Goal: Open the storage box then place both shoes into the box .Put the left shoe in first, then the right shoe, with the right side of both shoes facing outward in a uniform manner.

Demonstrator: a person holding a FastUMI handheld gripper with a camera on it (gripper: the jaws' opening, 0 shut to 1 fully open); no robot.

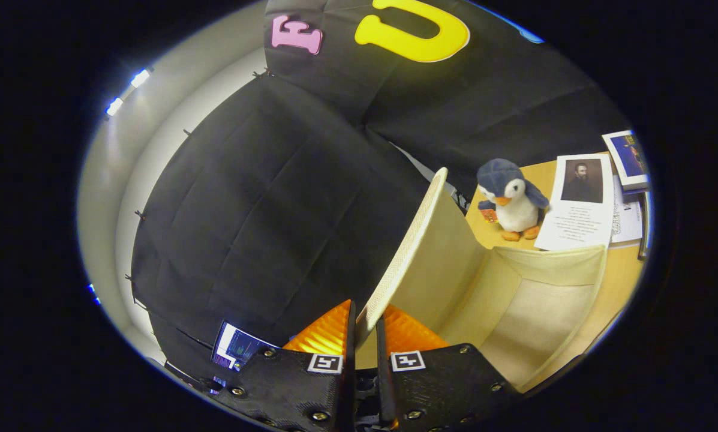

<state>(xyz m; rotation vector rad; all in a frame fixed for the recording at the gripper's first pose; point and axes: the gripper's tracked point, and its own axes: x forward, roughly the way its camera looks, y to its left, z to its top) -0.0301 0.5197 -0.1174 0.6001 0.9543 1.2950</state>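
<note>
One step was under way: the tongs (364, 336) pinched the cream woven fabric lid (408, 240), raised above the beige fabric storage box (550, 264). Next, I judged, release it and fetch the left shoe.

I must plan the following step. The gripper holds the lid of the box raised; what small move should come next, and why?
Probably swing the lid further back, then let go. The gripper is shut on the lid's edge, the lid stands about upright, and the storage box below is open and bare inside, ready for the first shoe.
</note>
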